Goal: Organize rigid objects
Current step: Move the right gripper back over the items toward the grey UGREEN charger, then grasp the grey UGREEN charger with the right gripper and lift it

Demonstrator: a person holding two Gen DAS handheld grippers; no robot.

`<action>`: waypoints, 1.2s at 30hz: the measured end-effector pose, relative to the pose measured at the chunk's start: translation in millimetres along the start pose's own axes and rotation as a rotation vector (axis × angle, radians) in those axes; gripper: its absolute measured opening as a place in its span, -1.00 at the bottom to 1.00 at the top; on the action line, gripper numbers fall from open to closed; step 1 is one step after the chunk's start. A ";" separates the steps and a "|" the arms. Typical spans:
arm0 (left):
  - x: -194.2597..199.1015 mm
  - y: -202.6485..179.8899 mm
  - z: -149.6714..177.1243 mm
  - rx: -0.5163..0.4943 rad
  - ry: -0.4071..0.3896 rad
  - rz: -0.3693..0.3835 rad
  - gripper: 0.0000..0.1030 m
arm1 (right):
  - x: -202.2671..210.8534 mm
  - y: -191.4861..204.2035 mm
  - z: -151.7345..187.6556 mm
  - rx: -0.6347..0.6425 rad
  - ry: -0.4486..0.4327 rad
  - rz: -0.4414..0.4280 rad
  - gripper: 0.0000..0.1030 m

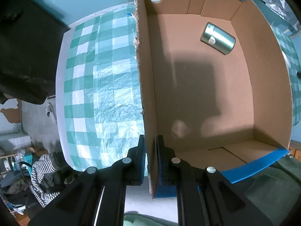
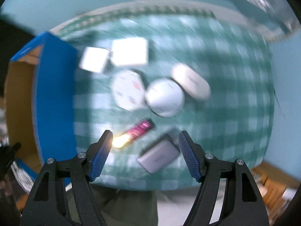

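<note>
Off-task clutter around the table

A striped garment [image 1: 44, 173] is lying heaped on the floor; crinkled silver foil [image 1: 270, 1] is showing beyond the checked tablecloth [image 1: 97, 86].

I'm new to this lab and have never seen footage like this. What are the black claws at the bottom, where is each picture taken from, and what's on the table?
No robot here: a person holds a two-finger gripper in each hand, and a fisheye camera on each looks down along its fingers.

In the left wrist view, the left gripper is shut on the side wall of a cardboard box, steadying it. Inside lies one metal can on its side.

In the right wrist view, blurred by motion, the right gripper is open and empty above the checked tablecloth. Below it lie a grey flat block, a pink stick-like item, two white boxes, and three pale rounded items too blurred to name.
</note>
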State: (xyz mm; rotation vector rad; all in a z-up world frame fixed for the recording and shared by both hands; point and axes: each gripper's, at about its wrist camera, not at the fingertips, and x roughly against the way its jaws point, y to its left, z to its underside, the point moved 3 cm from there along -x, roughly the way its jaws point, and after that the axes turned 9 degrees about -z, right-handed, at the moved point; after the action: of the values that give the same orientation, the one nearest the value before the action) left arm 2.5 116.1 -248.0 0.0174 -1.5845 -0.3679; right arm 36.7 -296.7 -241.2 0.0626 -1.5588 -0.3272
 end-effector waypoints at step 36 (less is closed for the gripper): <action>10.9 5.6 -1.9 0.041 -0.004 0.040 -0.93 | -88.2 -24.0 44.1 -0.030 0.076 0.088 -0.21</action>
State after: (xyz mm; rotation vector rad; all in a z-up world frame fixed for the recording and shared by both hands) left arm 5.0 118.4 -236.1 0.0165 -1.5939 -0.3044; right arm -8.9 -290.8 -331.7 -0.0165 -1.4763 -0.2754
